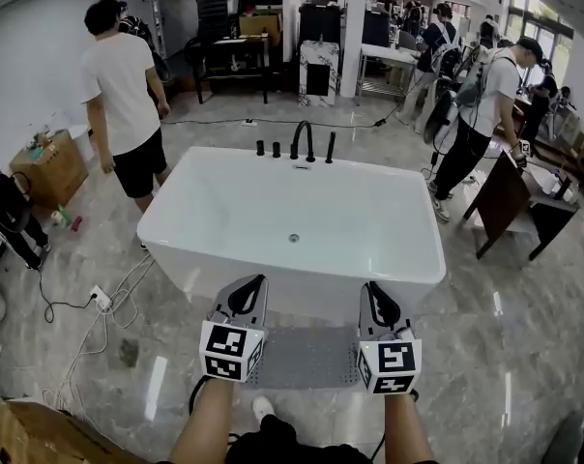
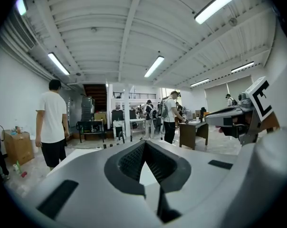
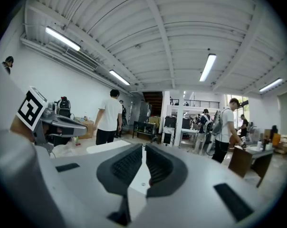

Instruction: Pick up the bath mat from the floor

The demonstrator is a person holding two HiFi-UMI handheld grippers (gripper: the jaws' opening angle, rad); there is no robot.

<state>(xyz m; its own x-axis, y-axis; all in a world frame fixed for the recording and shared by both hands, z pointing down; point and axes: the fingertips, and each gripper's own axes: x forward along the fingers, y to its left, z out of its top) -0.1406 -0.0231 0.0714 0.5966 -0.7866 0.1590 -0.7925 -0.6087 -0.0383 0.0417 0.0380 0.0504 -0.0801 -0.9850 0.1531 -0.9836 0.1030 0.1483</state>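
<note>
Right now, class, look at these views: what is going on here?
A person faces a white bathtub, holding the left tongs and the right tongs side by side, both shut and empty. The grey bath mat lies flat on the floor below them, in front of the tub, not yet picked up.
</note>
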